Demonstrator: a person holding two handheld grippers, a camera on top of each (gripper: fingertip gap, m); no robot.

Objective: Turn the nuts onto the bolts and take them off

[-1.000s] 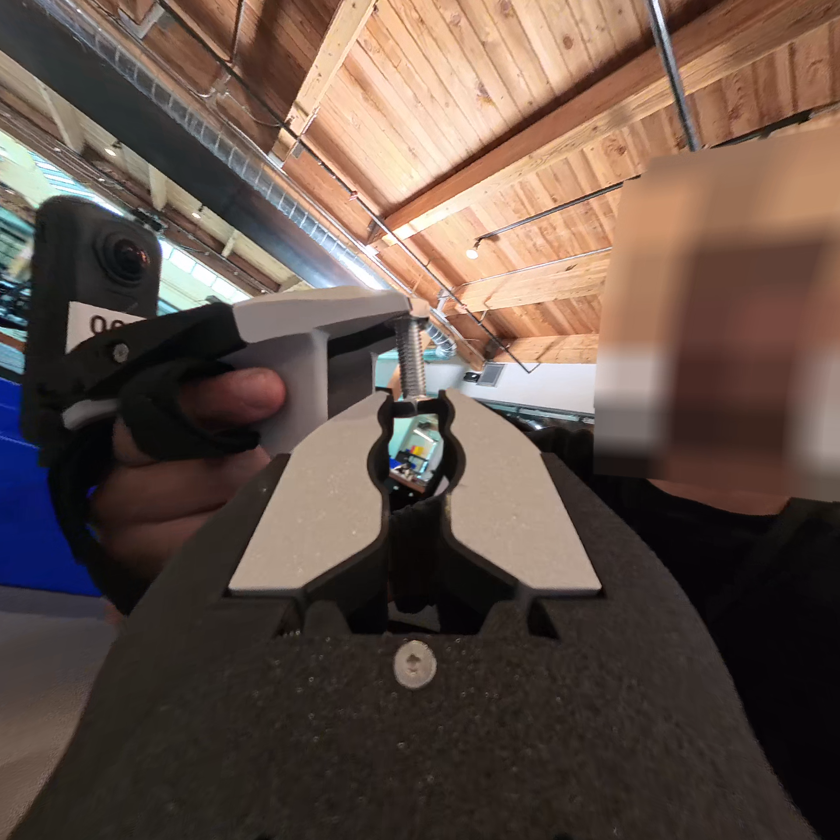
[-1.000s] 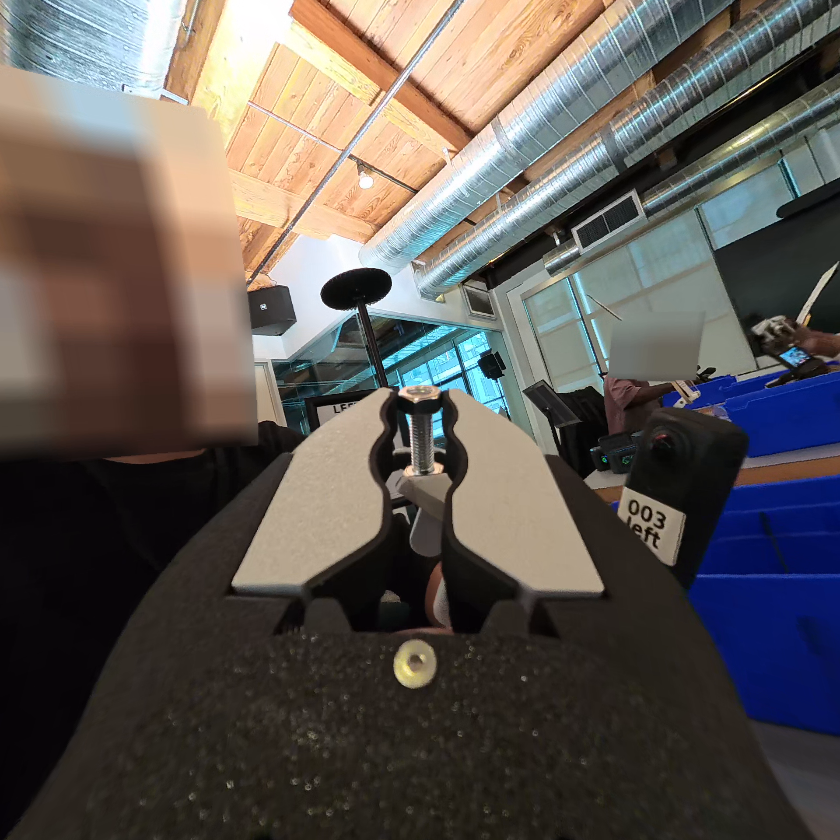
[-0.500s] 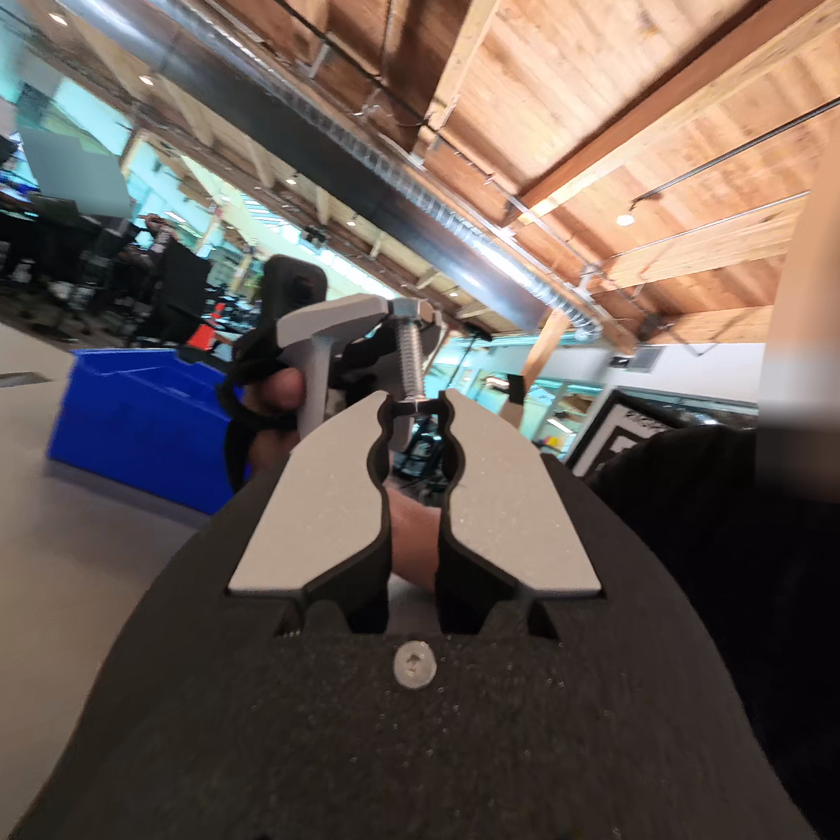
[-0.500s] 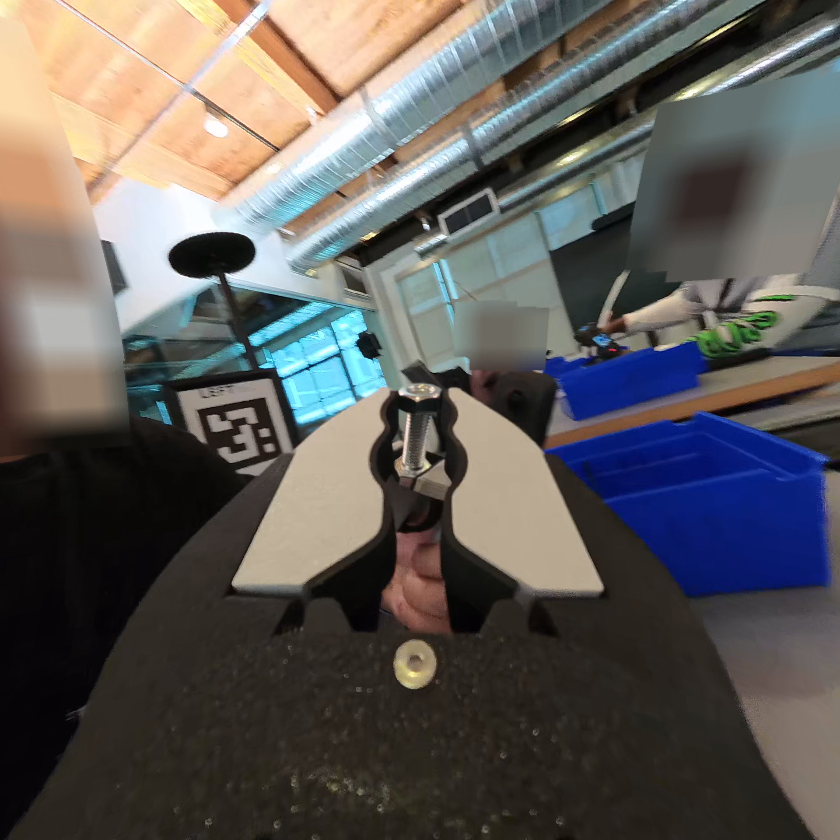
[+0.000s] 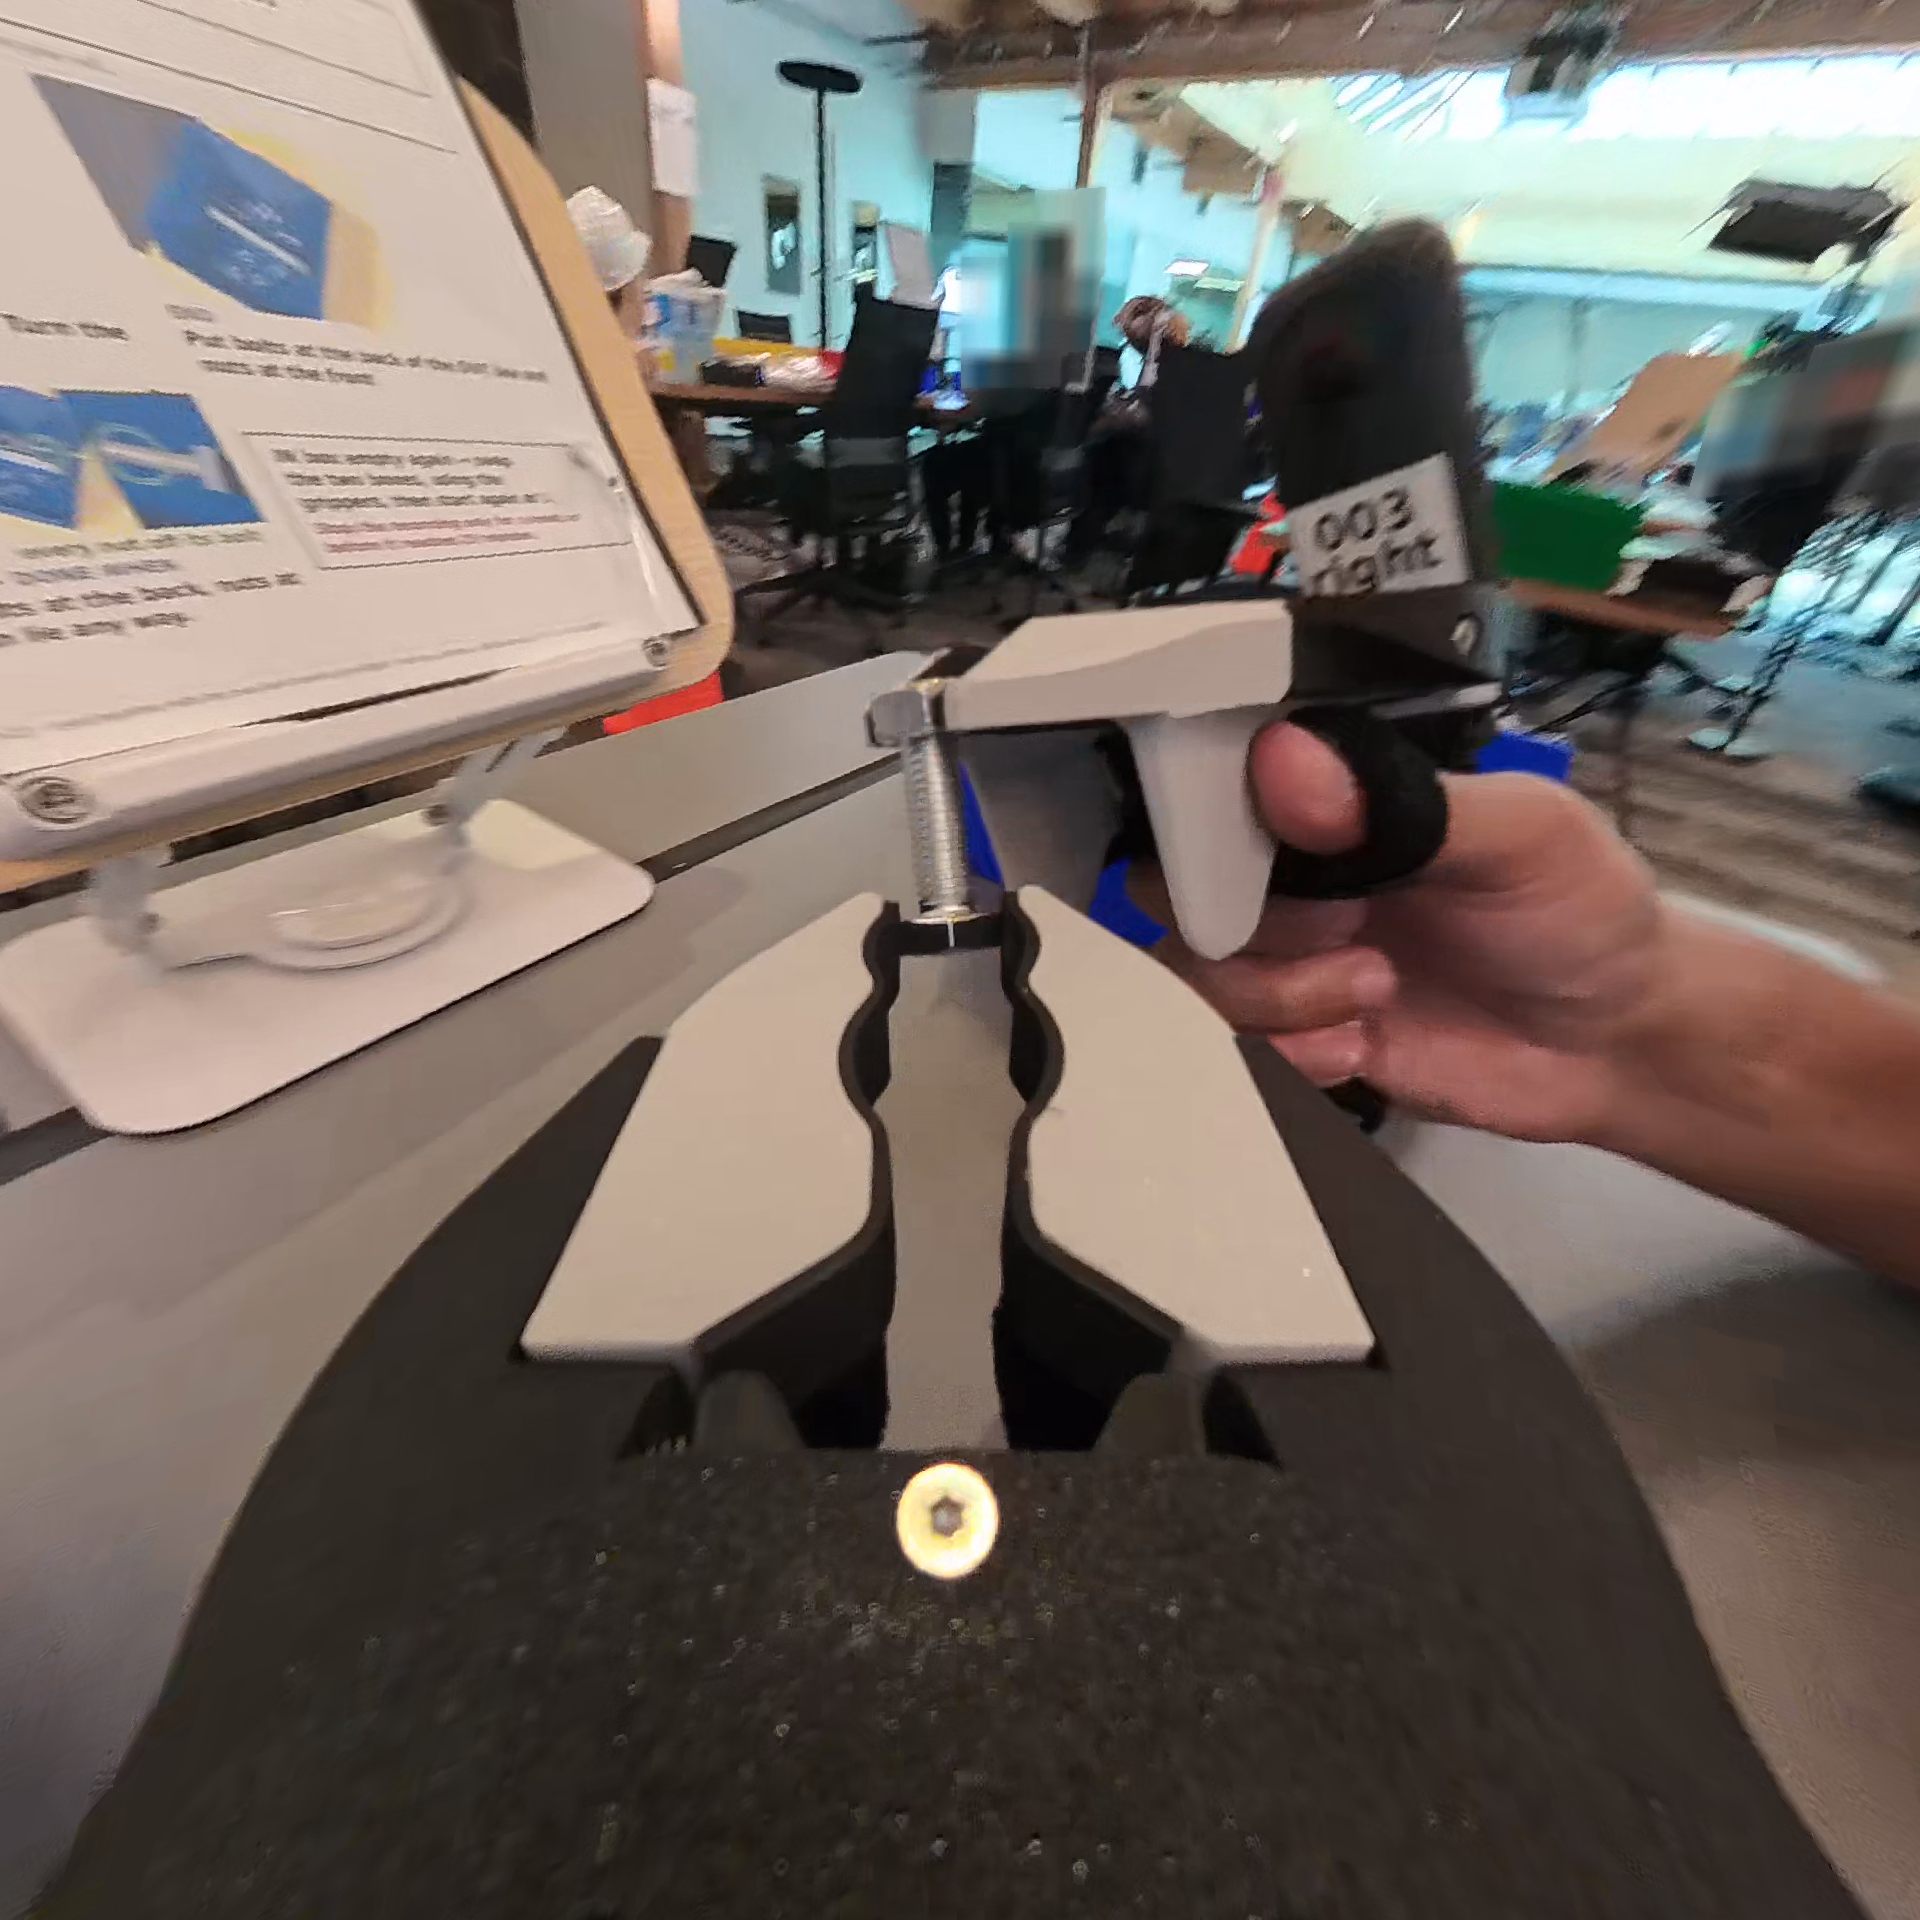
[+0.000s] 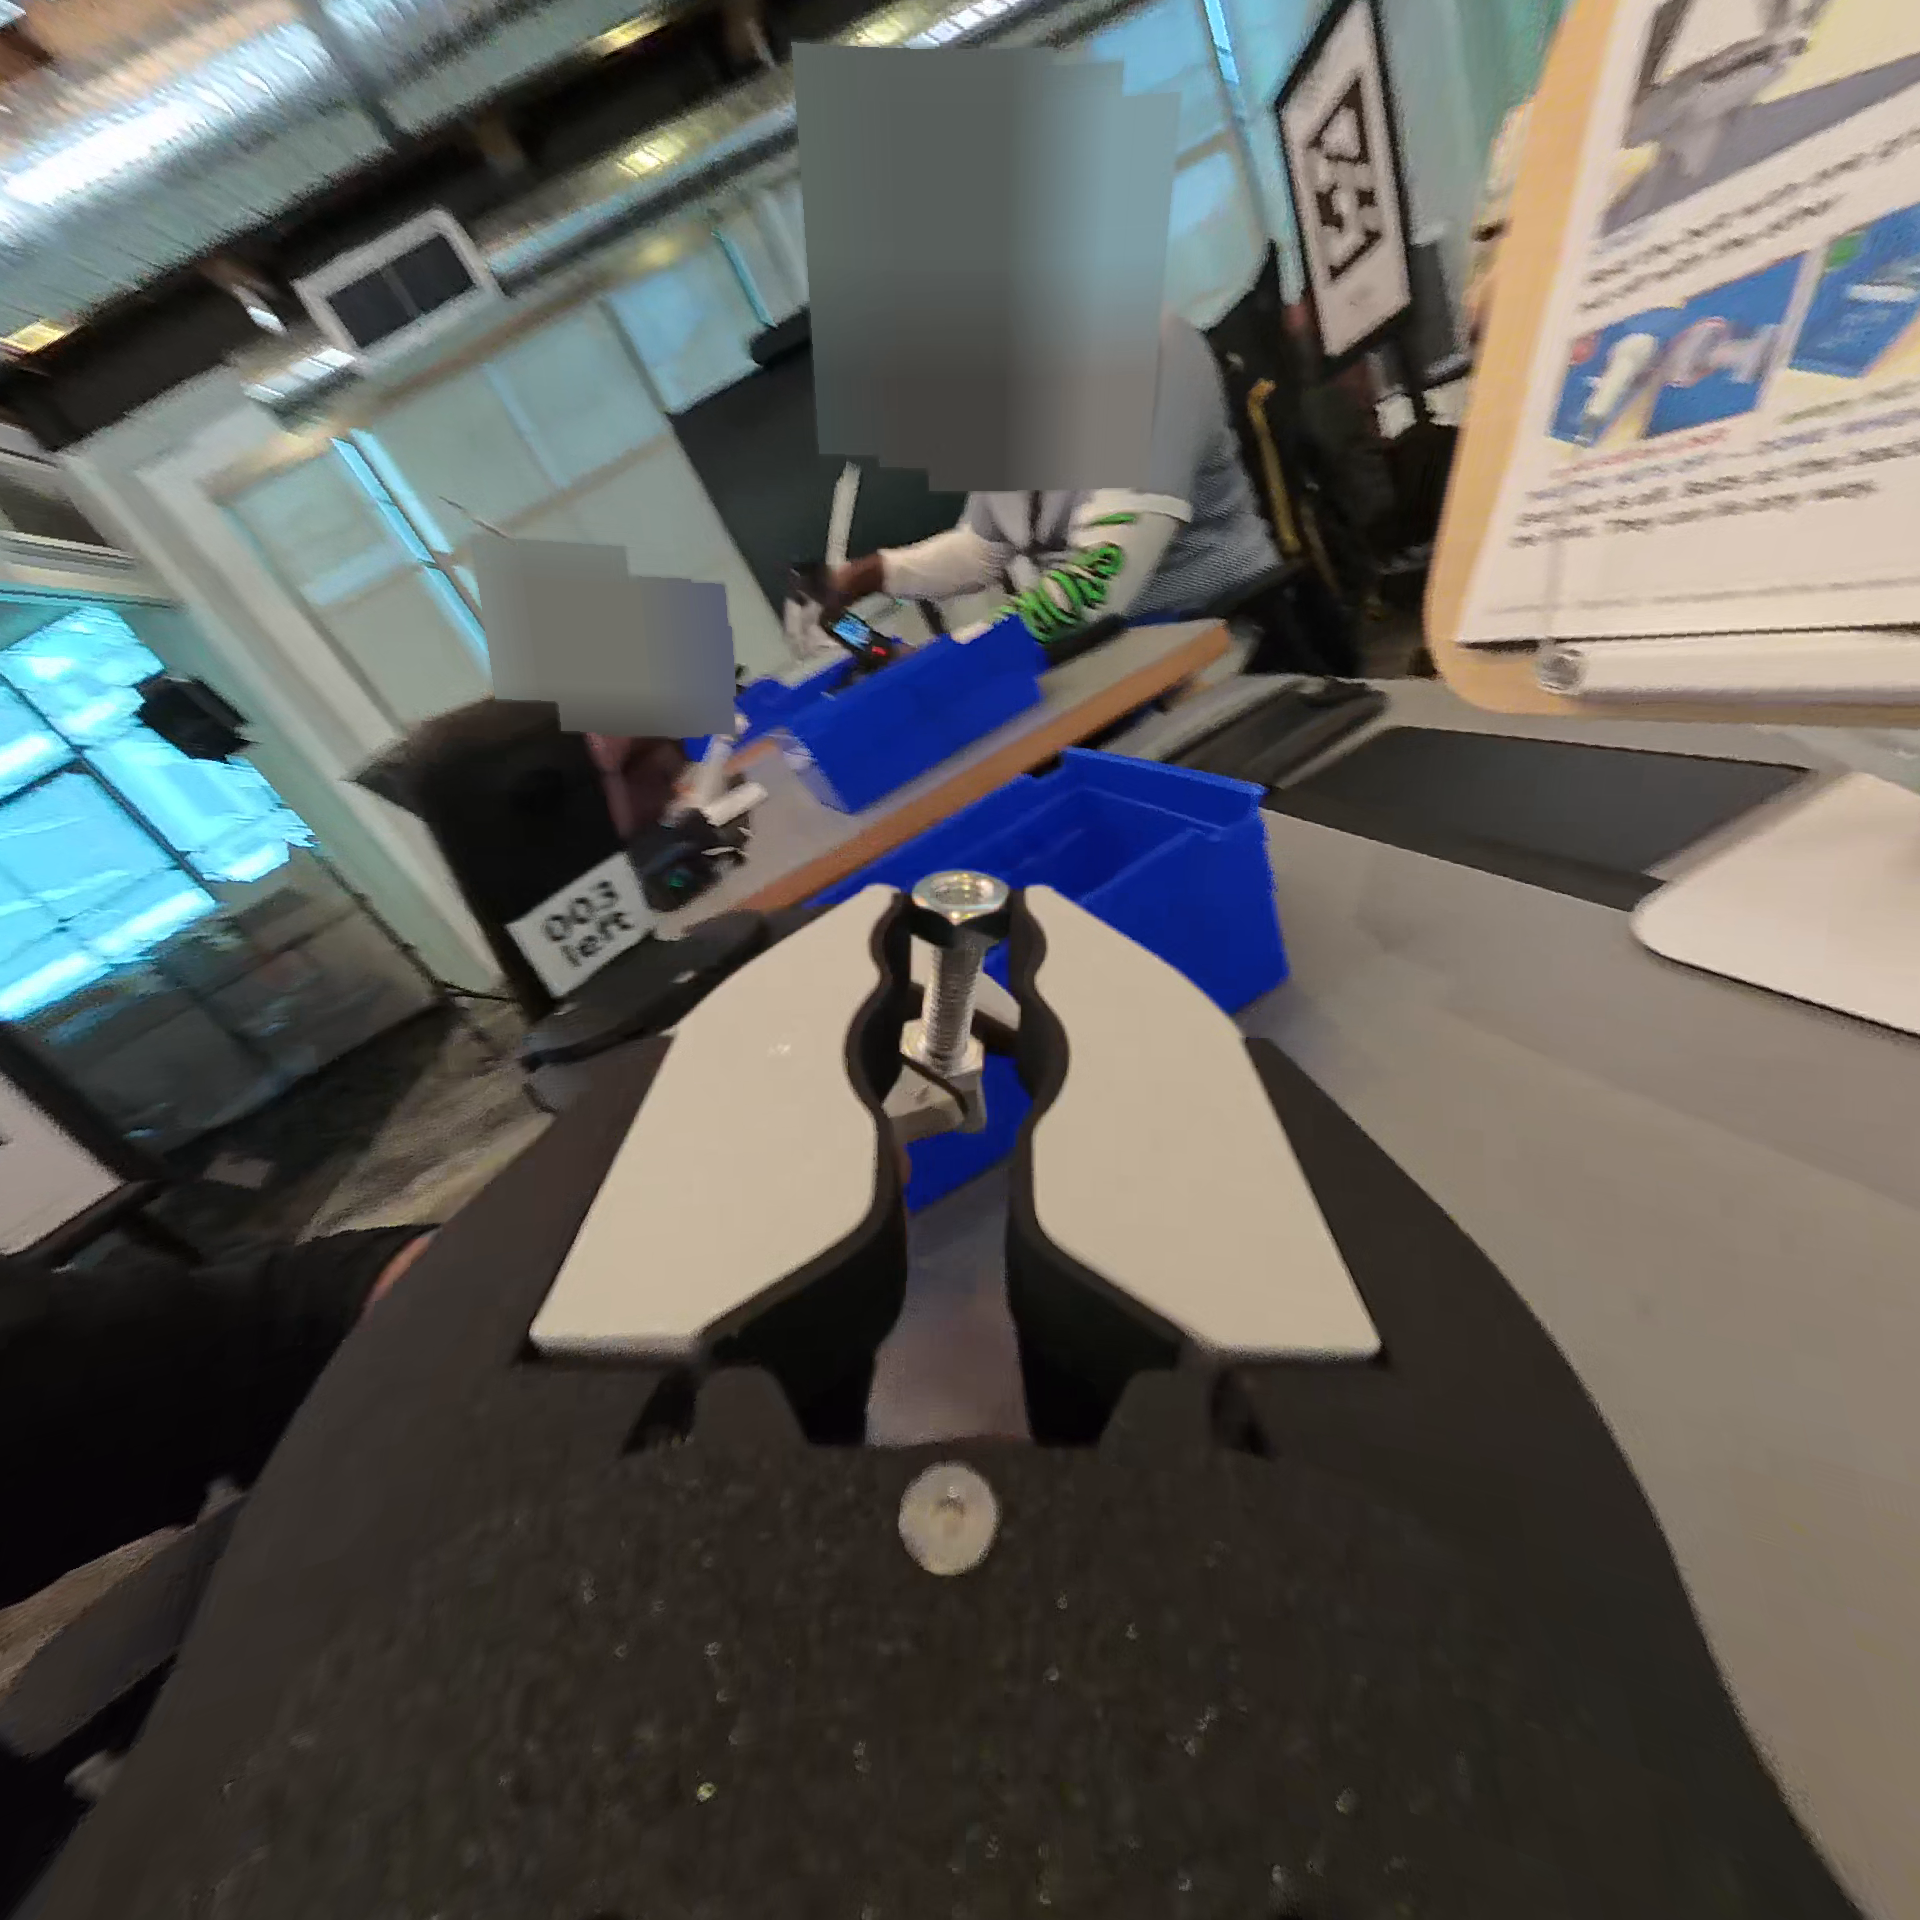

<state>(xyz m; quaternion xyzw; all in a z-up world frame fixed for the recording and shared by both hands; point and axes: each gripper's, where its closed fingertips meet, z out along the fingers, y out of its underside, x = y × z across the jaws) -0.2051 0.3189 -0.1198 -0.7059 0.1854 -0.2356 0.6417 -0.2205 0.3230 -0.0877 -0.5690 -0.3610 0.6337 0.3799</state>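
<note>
A silver bolt (image 5: pixel 935 821) stands upright between my two grippers. My left gripper (image 5: pixel 948 925) is shut on the nut (image 5: pixel 948 928) at the bolt's lower end. My right gripper (image 5: pixel 914 712) comes in from the right, held by a hand (image 5: pixel 1455 935), and is shut on the bolt's hex head. In the right wrist view, my right gripper (image 6: pixel 956 909) clamps the bolt head, the bolt (image 6: pixel 948 997) runs toward the nut (image 6: pixel 940 1070), and the left gripper (image 6: pixel 935 1112) holds it there. Both are held above the grey table (image 5: pixel 312 1195).
An instruction board on a white stand (image 5: pixel 291 364) stands at the left of the table; it also shows in the right wrist view (image 6: pixel 1714 364). A blue bin (image 6: pixel 1143 862) sits on the table behind the bolt. People and desks are far behind. The tips of both grippers are at nearly the same place.
Both views have swung down from the wooden ceiling to table level. The two grippers turned together and stay shut on nut and bolt head; the right gripper now shows on the right.
</note>
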